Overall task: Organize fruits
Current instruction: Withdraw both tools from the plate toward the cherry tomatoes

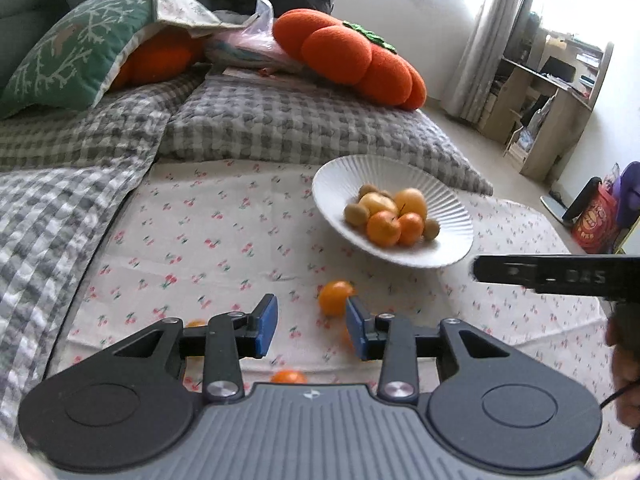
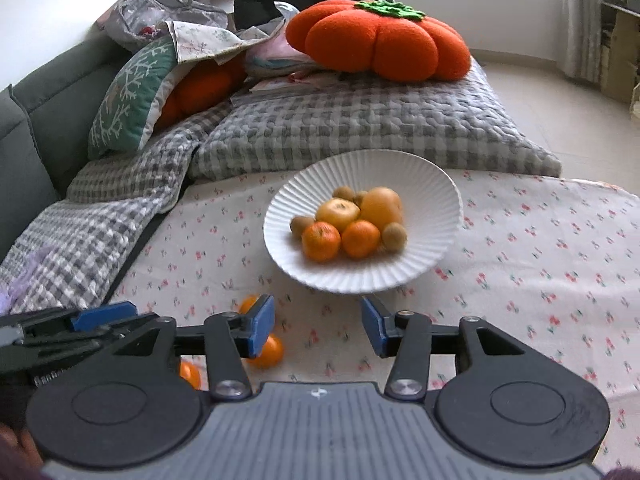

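A ribbed white ceramic plate (image 2: pixel 436 200) heaped with oranges and kiwis was seen mid-frame on the cherry-printed cloth (image 2: pixel 540 264). Loose small oranges (image 1: pixel 335 297) lay at lower centre. Both the left gripper (image 1: pixel 311 326) and right gripper (image 2: pixel 318 326) were held apart, nothing between them.

Layout as I see it from the wrist cams:
- Plate (image 2: pixel 436 200) sits on the tablecloth (image 2: pixel 540 264), approx. centre, w/ a pile of fruit (image 2: pixel 348 220) in it.
- Loose oranges (image 1: pixel 335 297) on the cloth nearer me than the plate, to its left.
- Quilt (image 2: pixel 360 132) lies behind the cloth.
- Pumpkin cushion (image 2: pixel 380 40) on the quilt, far side.
- Leaf-print pillow (image 2: pixel 132 96) left of the cushion.
- Shelf unit (image 1: pixel 552 92) far right, on the floor.
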The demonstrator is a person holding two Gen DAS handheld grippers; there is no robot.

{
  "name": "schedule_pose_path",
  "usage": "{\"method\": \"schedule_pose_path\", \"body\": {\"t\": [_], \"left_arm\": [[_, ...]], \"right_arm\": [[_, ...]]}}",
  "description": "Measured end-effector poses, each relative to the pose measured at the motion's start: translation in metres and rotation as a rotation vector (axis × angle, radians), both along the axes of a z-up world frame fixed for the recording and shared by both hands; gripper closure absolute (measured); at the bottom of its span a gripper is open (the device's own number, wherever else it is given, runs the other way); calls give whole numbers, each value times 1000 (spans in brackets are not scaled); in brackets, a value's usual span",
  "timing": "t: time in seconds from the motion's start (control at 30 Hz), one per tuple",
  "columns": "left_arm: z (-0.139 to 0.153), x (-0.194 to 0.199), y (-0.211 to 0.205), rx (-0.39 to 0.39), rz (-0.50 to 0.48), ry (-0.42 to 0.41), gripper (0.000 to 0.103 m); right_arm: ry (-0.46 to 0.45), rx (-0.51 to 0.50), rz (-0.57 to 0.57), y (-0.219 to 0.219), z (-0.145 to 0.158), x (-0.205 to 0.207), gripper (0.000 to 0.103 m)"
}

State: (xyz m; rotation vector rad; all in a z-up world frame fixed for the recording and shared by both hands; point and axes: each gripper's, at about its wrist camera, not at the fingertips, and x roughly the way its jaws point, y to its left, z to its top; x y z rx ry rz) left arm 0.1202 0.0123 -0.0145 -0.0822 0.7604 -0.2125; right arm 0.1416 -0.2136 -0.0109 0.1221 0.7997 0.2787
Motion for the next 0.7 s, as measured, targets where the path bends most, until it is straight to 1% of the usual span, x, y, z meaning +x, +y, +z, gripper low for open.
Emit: {"method": "schedule_pose_path", "body": {"t": [0.13,0.2,0.27,0.33,0.43,0.53,0.6,0.7], "left_arm": [[-6,-8,27,-44,46,38,71],[-8,-11,40,-73,77,58,71],[-10,-18,48,-86,97,63,69],[-14,-27,48,-71,92,66,66],[-25,-38,44,-31,73,84,65],[-36,-42,40,5,64,96,65],[-39,-42,38,16,60,94,65],[-40,-46,35,28,42,72,61]], "right_arm": [[3,-41,-13,-4,-4,-13,52],[17,-40,-11,-5,-7,-19,52],[27,-36,-4,-6,-9,-25,50],[33,-44,7,-6,-11,-33,48],[25,-77,17,-4,-16,-45,44],[18,-117,10,-4,-23,-53,43],[30,-119,11,-5,-27,-56,42],[42,-144,30,-4,-32,-60,39]]}}
